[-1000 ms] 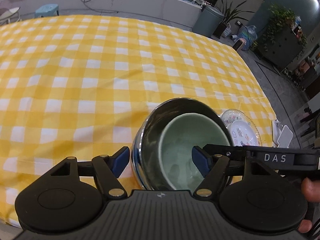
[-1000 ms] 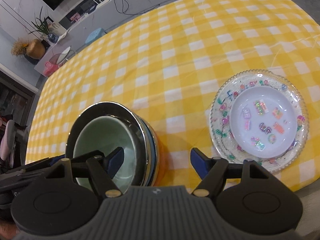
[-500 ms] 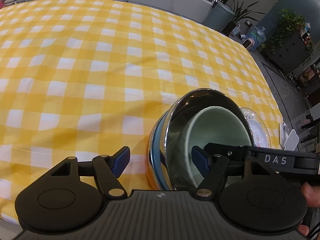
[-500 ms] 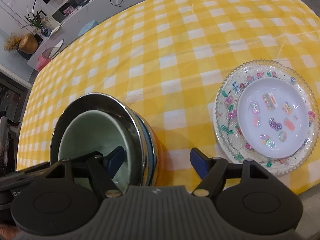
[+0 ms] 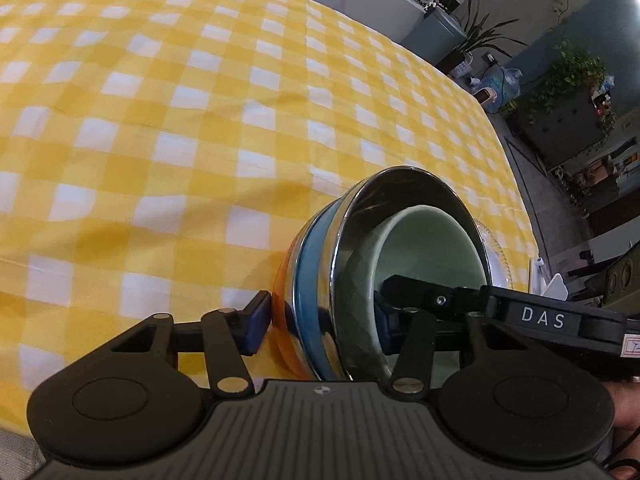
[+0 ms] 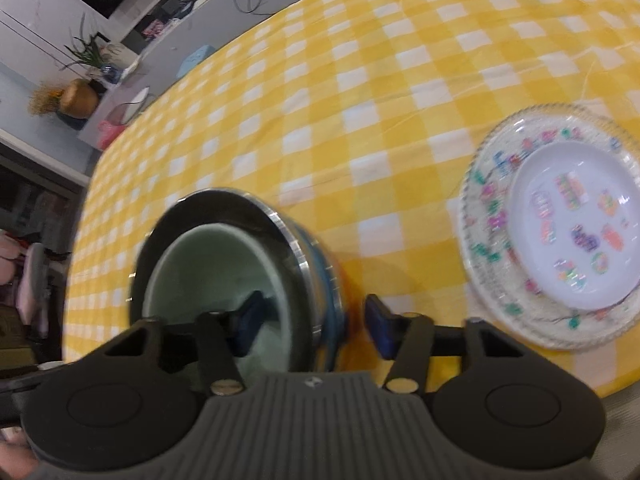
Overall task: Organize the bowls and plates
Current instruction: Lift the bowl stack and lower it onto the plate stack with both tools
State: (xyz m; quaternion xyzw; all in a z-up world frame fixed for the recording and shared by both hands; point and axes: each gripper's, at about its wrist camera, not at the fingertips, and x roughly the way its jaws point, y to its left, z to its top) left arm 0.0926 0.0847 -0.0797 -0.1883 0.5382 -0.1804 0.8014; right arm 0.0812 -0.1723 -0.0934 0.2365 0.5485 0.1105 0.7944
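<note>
A stack of nested bowls (image 5: 384, 264) sits at the near edge of the yellow checked table: a pale green bowl (image 5: 432, 248) inside a steel bowl (image 5: 400, 184), over blue and orange ones. My left gripper (image 5: 320, 326) straddles the stack's left wall, one pad outside, one inside, still wide. My right gripper (image 6: 312, 326) straddles the stack's right wall (image 6: 316, 264) the same way. The stack (image 6: 224, 256) looks tilted. A clear patterned plate with a white plate (image 6: 576, 220) on it lies to the right.
The yellow checked tablecloth (image 5: 200, 100) stretches far and left. The table's near edge (image 6: 600, 392) is just below the plates. The right gripper's arm (image 5: 520, 312) crosses the left wrist view. Furniture and plants stand beyond the table.
Both grippers have moved in onto the bowl stack from opposite sides, each now with one finger inside the green bowl. The stack has tipped relative to both cameras.
</note>
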